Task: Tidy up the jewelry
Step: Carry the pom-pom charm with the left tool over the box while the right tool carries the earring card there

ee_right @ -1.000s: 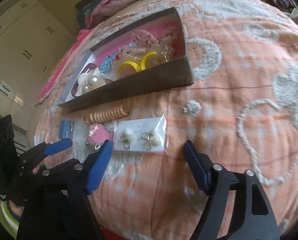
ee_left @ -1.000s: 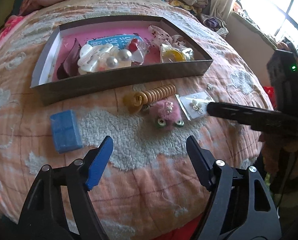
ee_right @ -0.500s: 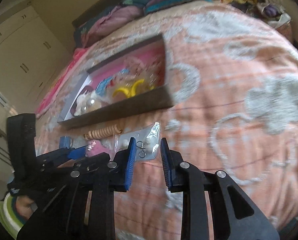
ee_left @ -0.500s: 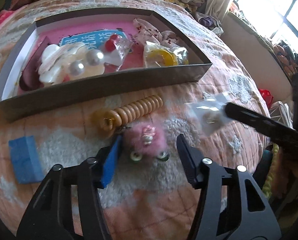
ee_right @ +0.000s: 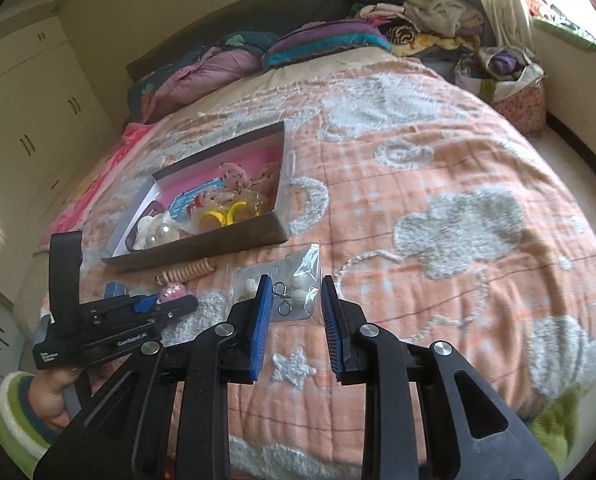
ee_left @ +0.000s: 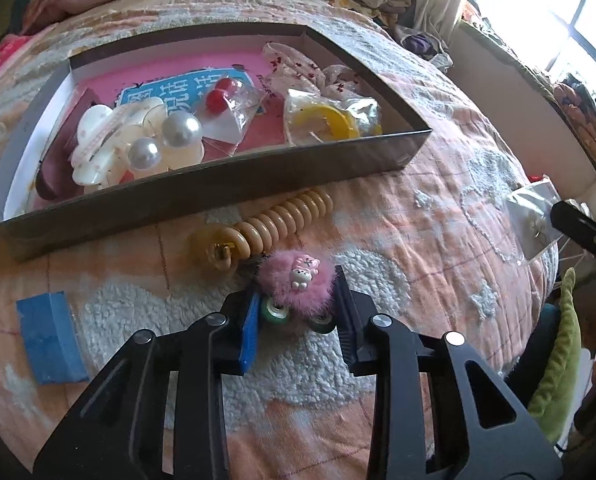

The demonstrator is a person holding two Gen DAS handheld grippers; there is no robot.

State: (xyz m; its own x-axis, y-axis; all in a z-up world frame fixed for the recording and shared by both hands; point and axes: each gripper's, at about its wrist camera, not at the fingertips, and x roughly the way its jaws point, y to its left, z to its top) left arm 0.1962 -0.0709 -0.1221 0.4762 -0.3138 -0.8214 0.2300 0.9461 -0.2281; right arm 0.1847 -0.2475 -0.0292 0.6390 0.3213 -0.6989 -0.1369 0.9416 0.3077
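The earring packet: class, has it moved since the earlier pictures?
Yes. The earring packet, held in the right gripper, has risen off the quilt, away from the spiral hair tie.

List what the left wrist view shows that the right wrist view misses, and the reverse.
Left wrist only: the pink fluffy clip seen close between the closing left gripper, with its green beads.

Right wrist only: the wardrobe, a striped sleeve, and the right gripper gripping the earring packet.

Both: the grey box, beige coil tie, blue block, orange quilt.
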